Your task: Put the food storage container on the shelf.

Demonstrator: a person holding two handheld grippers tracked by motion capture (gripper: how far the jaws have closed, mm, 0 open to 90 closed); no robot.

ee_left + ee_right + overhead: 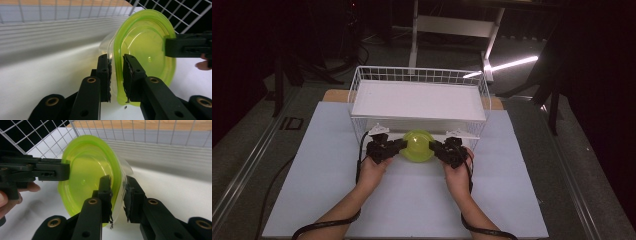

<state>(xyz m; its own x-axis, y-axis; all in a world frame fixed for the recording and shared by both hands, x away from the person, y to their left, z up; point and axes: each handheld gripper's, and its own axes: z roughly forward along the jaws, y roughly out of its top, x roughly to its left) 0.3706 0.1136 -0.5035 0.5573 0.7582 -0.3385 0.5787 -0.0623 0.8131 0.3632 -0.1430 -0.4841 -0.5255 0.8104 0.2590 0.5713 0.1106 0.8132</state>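
A round clear tub with a yellow-green lid (417, 146) is held on its side just above the table, in front of the wire basket. My left gripper (399, 146) clamps its left rim and my right gripper (435, 147) clamps its right rim. In the left gripper view the jaws (117, 75) are shut across the lid's edge (145, 50), with the clear wall (105, 46) behind it. In the right gripper view the right gripper (117, 195) pinches the lid (87, 170) and the clear wall together. Each gripper view shows the other gripper (187, 46) (50, 171) on the far rim.
A white wire basket (362, 85) stands at the back of the pale table mat (412, 200), with a flat white board (419, 100) lying across its top. Its front mesh is right behind the tub. Cables trail from both grippers along the forearms.
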